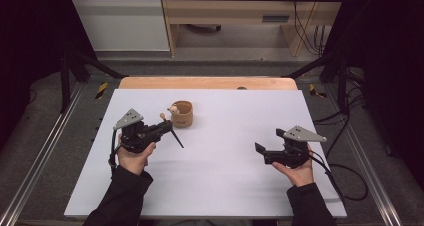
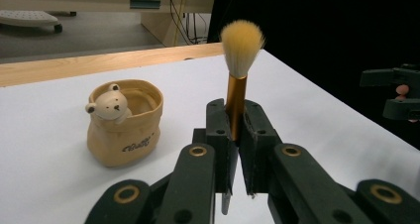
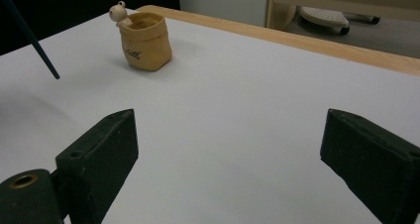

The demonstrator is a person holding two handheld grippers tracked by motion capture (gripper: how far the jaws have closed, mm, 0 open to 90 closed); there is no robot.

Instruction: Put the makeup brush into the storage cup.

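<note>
1. Left gripper (image 2: 236,135) clamped on the makeup brush (image 2: 237,80) at its gold ferrule, bristles up, dark handle tip slanting down over the white board (image 1: 225,186)
2. Bear pot (image 2: 125,121) just beside, open mouth up, on the board
3. Probably best: turn handle-down, centre over the mouth, lower clear of the bear's head before letting go
4. Right gripper (image 3: 228,159) spread wide, empty, well apart

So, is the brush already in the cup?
No, the left tongs hold the brush upright beside the cup, its bristles in the air.
</note>
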